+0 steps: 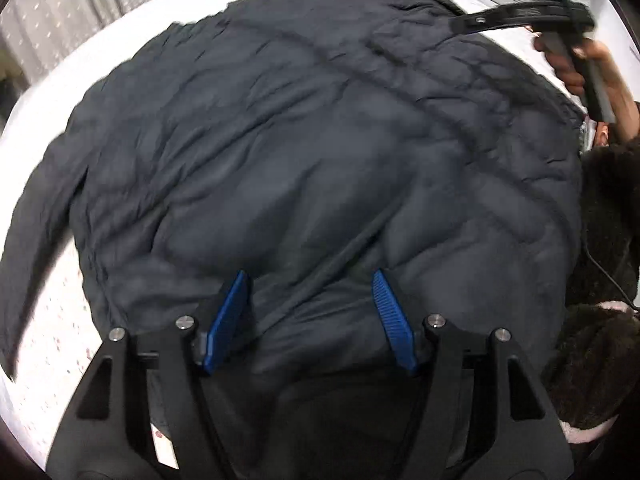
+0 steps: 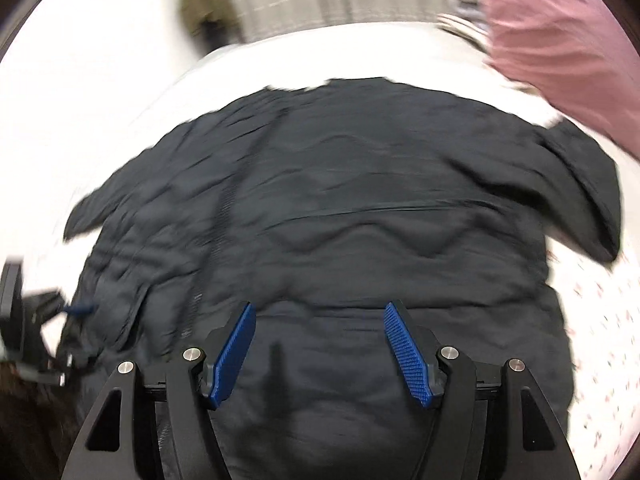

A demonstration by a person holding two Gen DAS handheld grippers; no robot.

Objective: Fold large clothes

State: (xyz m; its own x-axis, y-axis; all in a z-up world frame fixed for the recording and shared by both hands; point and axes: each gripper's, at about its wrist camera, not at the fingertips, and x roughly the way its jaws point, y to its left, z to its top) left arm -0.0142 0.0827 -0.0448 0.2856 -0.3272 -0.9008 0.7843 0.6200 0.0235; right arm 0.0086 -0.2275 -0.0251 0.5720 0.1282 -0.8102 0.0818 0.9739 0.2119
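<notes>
A bed with a white sheet [image 1: 48,336] printed with small pink marks carries the work, and a pale curtain [image 1: 80,12] hangs behind it.

The left claw [image 1: 312,280] is spread wide, its two blue pads [image 1: 228,320] standing apart with nothing between them. It hovers over the near part of a dark navy padded jacket [image 1: 320,140]; both frames are blurred, so I cannot tell if the pads touch the cloth. The jacket lies flat and spread over the middle of the bed, and it fills most of the left wrist view. One sleeve [image 1: 36,232] runs out to the left side of the jacket, onto the sheet.

The right claw [image 2: 318,308] is also wide, with blue pads [image 2: 408,352] apart and empty, above the jacket's [image 2: 340,208] near edge. A sleeve [image 2: 584,184] lies out on the right side of the jacket. In the left wrist view the right claw [image 1: 476,21] shows at the far right corner of the jacket, held by the person's hand [image 1: 576,64].

A pink pillow [image 2: 560,44] lies on the bed beyond the jacket. A dark fluffy fabric [image 1: 600,360] is just beside the right edge of the jacket.
</notes>
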